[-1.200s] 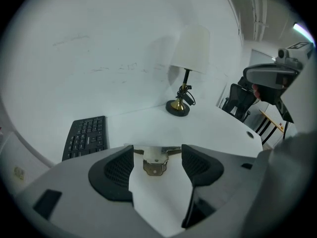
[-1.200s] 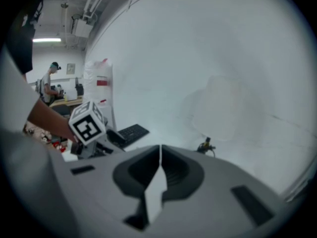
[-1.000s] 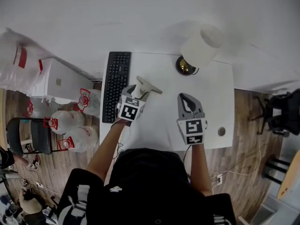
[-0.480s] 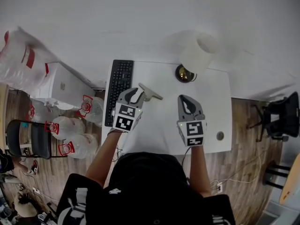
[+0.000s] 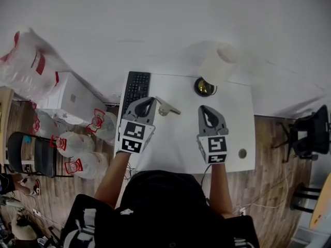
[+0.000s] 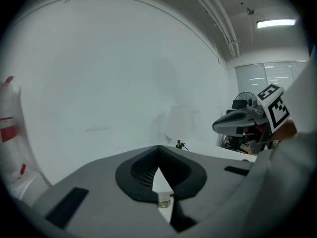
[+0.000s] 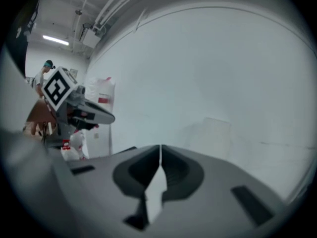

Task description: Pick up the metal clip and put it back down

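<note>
The metal clip (image 5: pixel 166 107), a flat silver angled piece, lies on the white table (image 5: pixel 235 125) just right of my left gripper's tip. My left gripper (image 5: pixel 148 102) is lifted off the table, shut, with nothing between its jaws; in the left gripper view (image 6: pixel 158 151) it looks at the white wall and the clip is hidden. My right gripper (image 5: pixel 206 110) hovers over the table's middle right, also shut and empty (image 7: pixel 160 150). Each gripper shows in the other's view: the right gripper (image 6: pixel 247 120) and the left gripper (image 7: pixel 79 108).
A black keyboard (image 5: pixel 136 88) lies along the table's left edge. A lamp with a white shade (image 5: pixel 218 63) and dark base (image 5: pixel 205 87) stands at the back. A round cable hole (image 5: pixel 242 153) is near the front right. Water bottles (image 5: pixel 77 149) and a chair (image 5: pixel 31 151) stand on the floor at left.
The left gripper's jaws have gone from open to shut, and it has risen toward the head camera. The clip stays on the table. The right gripper has barely moved.
</note>
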A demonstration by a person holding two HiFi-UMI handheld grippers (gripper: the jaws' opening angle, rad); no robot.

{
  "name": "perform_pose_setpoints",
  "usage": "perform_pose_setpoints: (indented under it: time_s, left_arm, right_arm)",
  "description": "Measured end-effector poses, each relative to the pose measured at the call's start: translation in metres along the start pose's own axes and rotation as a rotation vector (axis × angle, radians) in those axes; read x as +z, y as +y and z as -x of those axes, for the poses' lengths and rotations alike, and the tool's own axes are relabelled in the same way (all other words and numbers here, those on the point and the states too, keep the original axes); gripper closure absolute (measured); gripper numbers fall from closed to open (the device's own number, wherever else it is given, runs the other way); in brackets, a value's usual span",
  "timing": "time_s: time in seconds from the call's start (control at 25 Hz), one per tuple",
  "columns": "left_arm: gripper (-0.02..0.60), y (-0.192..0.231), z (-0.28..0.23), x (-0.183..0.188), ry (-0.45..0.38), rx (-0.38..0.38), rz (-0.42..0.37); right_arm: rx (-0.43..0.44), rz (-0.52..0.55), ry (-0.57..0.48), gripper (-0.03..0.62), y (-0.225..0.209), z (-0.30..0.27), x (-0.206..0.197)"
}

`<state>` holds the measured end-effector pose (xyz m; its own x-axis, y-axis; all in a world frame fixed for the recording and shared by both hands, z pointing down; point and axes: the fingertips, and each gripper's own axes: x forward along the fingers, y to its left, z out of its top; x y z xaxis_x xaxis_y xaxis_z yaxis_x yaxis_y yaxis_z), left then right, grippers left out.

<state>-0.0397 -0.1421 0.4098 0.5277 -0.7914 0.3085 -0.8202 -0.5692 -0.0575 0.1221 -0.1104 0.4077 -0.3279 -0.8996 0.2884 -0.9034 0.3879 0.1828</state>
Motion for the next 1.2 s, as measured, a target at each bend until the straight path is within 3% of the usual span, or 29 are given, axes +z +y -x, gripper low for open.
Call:
perform_pose_setpoints:
  time_s: [0.28,0.6,1.2]
  left_arm:
    - [0.555,-0.003,0.026,0.041,-0.11,0.007,-0.021]
    - [0.555,0.003,0.045,0.069,-0.182,0.027,-0.042]
    - [0.555,0.008,0.064,0.099,-0.252,0.015,-0.036]
  right_arm:
    - [-0.015,0.02,-0.051,0.559,0.0,0.012,0.023]
    - [-0.022,0.024,-0.084,0.559,-0.002,0.019,0.04]
    - [-0.056,0.03,-0.168,0.559,-0.01,0.023,0.07]
